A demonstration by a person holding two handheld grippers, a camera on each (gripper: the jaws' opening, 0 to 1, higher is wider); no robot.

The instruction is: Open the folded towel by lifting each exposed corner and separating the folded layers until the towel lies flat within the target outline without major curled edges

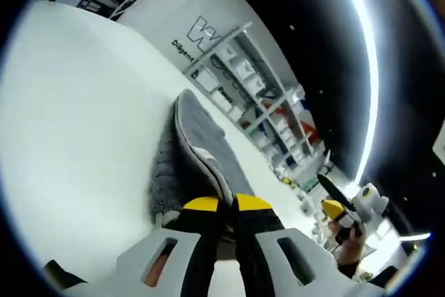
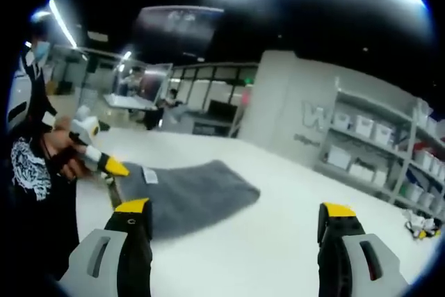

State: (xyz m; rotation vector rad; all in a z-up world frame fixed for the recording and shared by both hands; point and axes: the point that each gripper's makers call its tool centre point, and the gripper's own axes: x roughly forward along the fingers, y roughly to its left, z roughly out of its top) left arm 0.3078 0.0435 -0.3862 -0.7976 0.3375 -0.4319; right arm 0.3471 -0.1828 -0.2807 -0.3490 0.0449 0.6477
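The grey towel [image 1: 198, 144] runs away from my left gripper [image 1: 226, 205], whose yellow-tipped jaws are shut on its near edge, lifting that edge off the white table [image 1: 83, 123]. A white label [image 1: 205, 154] shows on the raised fold. In the right gripper view the towel [image 2: 191, 193] lies mostly flat on the table, its left corner with the label [image 2: 149, 175] held up by my left gripper [image 2: 113, 169]. My right gripper [image 2: 235, 208] hovers open over the bare table, in front of the towel and apart from it. The right gripper [image 1: 335, 208] also appears at far right in the left gripper view.
A person in a black printed shirt [image 2: 31, 165] stands at the table's left side, holding the grippers. Shelving with white bins [image 2: 368, 144] stands beyond the table, against a white wall with lettering [image 1: 198, 33]. Small items [image 2: 421, 224] lie near the table's far right.
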